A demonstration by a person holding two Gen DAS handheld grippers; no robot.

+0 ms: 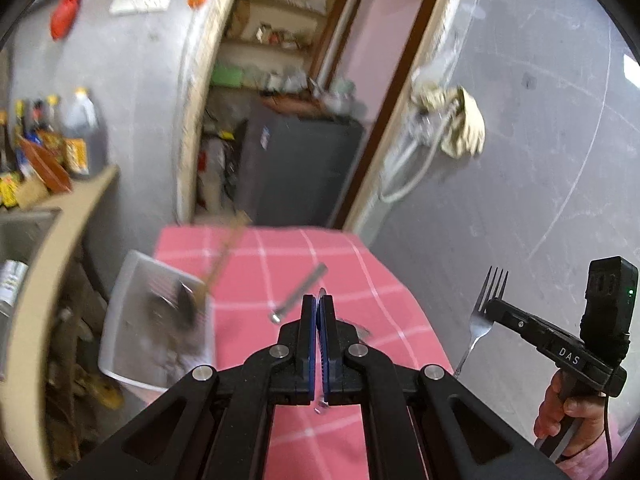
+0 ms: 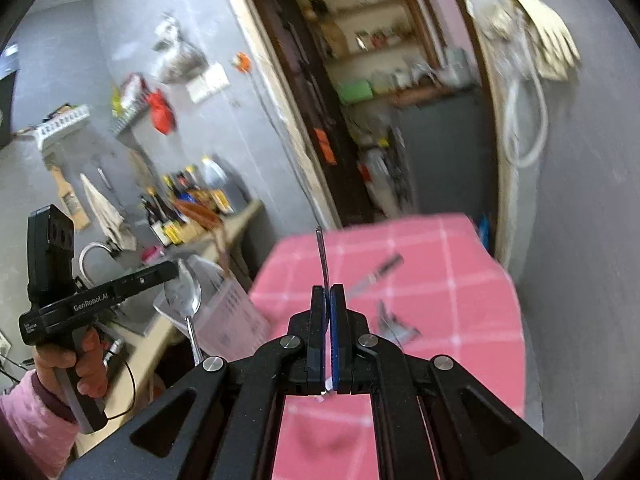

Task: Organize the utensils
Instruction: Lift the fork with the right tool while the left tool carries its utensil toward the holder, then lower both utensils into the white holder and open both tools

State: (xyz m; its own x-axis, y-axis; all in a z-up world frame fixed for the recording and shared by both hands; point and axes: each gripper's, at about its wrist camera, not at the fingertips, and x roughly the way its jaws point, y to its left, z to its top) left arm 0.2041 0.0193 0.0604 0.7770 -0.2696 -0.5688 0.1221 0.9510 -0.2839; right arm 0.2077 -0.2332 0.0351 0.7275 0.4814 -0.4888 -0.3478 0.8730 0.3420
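Observation:
My left gripper (image 1: pixel 319 300) is shut on a metal spoon (image 2: pixel 186 294), which shows only edge-on between the blue pads in the left wrist view. The right wrist view has this gripper (image 2: pixel 172 272) at the left, bowl of the spoon up. My right gripper (image 2: pixel 328 292) is shut on a fork (image 1: pixel 480 320), tines pointing up; its thin edge (image 2: pixel 322 256) rises above the pads. Both grippers hang above a table with a pink checked cloth (image 1: pixel 280 256). A knife (image 1: pixel 300 294) and another blurred metal utensil (image 2: pixel 394 324) lie on the cloth.
A clear plastic container (image 1: pixel 132 344) holding dark utensils and a wooden-handled tool stands at the table's left edge. A counter with bottles (image 1: pixel 80 120) and a sink runs along the left. Beyond the table is a doorway with a dark cabinet (image 1: pixel 296 160). A grey wall (image 1: pixel 540 160) closes the right.

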